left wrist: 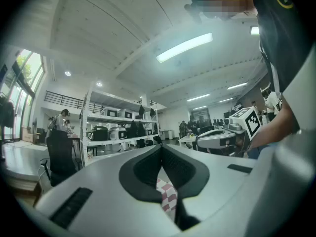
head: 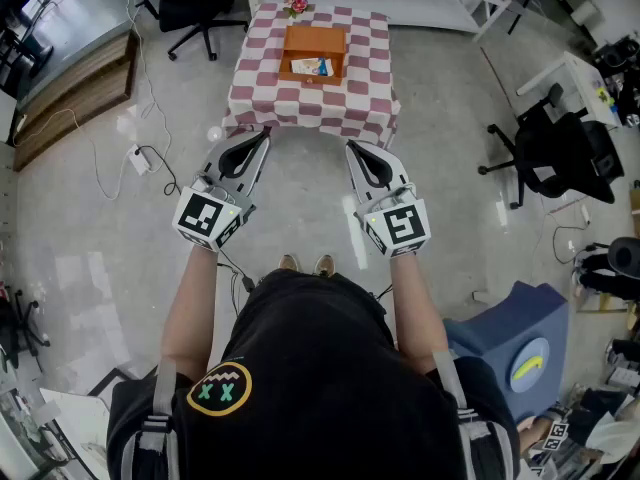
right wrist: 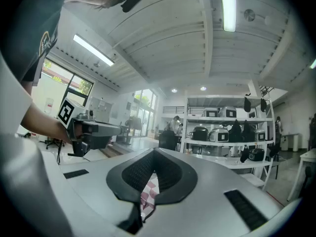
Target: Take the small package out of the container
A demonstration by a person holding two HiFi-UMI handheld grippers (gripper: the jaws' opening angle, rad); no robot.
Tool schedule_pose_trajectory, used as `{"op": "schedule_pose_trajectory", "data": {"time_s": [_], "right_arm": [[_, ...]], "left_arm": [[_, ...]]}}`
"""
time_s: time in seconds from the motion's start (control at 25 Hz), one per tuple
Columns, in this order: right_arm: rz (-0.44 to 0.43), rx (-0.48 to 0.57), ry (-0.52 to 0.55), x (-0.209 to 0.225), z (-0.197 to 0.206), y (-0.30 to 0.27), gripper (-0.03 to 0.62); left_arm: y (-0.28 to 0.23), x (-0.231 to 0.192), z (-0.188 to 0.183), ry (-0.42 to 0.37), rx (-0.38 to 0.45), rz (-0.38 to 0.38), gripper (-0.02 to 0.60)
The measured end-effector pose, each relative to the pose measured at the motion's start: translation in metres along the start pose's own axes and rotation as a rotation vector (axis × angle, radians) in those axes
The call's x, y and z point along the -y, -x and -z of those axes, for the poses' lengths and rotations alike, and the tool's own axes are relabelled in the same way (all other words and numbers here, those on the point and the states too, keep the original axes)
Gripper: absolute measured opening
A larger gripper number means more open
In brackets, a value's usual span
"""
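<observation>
Left gripper [head: 262, 134] and right gripper [head: 351, 147] were both empty, jaws pressed together, hanging just short of the table's [head: 258, 80] near edge. The small package [head: 312, 66] sat inside the orange container [head: 300, 36] mid-table. It looked light and maybe crinkly, so I'd pinch one edge gently.

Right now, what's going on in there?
A person stands in front of a small table with a checkered cloth, holding a gripper in each hand. The left gripper and the right gripper are both level, shut and empty, just short of the table's near edge. The orange container sits on the table with the package inside it, untouched. Nothing has been picked up yet.
</observation>
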State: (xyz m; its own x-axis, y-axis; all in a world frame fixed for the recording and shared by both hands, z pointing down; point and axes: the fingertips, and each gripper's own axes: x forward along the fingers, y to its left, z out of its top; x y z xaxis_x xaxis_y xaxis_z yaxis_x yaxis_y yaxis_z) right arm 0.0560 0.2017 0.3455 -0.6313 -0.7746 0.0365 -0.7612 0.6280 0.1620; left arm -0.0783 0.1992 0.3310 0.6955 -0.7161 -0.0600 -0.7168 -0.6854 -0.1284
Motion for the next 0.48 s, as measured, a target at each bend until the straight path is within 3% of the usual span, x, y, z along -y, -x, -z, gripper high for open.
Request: {"op": "schedule_pose_trajectory", "data": {"time_s": [0.48], "right_arm": [[0.005, -0.003, 0.005, 0.0045, 0.0022, 0.002, 0.018]], "left_arm": [[-0.0037, 0.0036, -0.0005, -0.005, 0.001, 0.002, 0.017]]}}
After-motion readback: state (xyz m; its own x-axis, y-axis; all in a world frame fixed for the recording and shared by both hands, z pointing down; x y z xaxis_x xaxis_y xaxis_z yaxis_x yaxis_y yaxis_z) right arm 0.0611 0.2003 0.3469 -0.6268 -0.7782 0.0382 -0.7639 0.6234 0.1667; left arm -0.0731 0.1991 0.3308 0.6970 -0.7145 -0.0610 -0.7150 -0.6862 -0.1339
